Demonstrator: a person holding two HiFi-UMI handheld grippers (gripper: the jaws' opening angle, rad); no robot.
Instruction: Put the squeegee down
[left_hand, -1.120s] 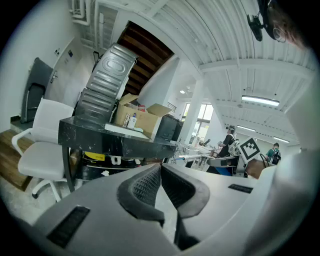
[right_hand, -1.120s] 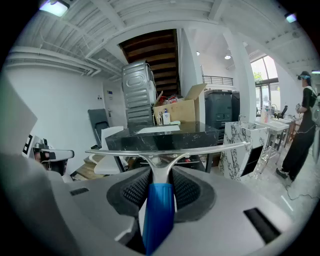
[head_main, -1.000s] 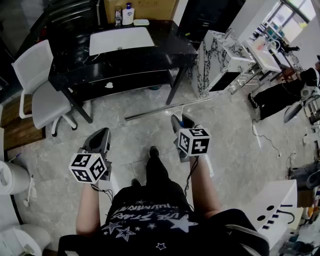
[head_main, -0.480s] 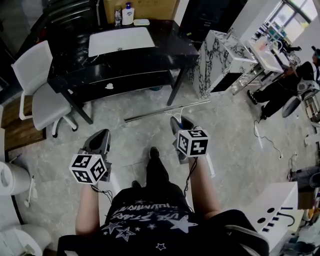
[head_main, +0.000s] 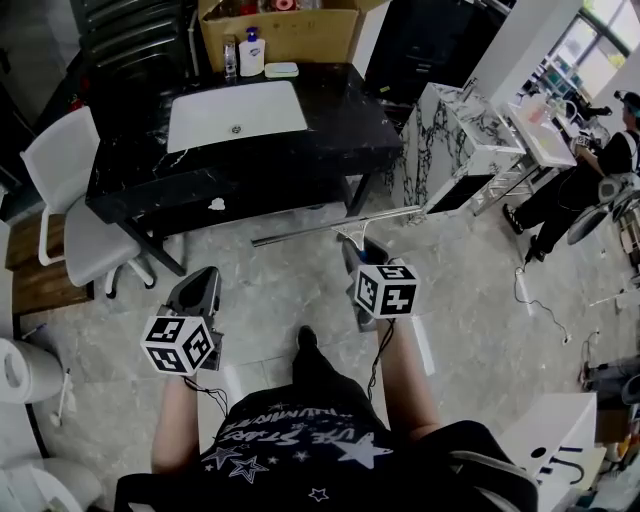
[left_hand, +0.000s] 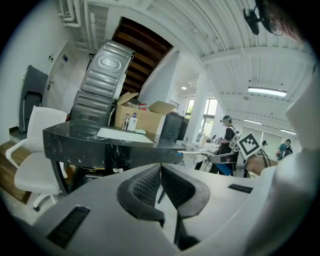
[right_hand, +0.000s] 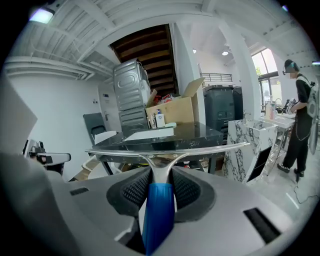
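Observation:
The squeegee (right_hand: 158, 172) has a blue handle and a long metal blade (head_main: 335, 226) held level, just short of the black table's near edge. My right gripper (right_hand: 159, 186) is shut on the handle where it meets the metal neck. In the head view the right gripper (head_main: 358, 250) is at mid-frame, with the blade ahead of it. My left gripper (head_main: 197, 288) hangs lower left above the floor, and its pads (left_hand: 145, 184) touch with nothing between them. The black table (head_main: 330, 125) carries a white inset panel (head_main: 236, 114).
A white chair (head_main: 70, 215) stands left of the table. A cardboard box (head_main: 283, 28), bottles and a small dish (head_main: 281, 70) sit at the table's far edge. A marble-patterned cabinet (head_main: 450, 135) is to the right, with a person (head_main: 592, 180) beyond it. The marble floor (head_main: 280, 290) lies below.
The view has moved forward toward the black table, and the squeegee blade now sits closer to its near edge. Both grippers keep their grip states.

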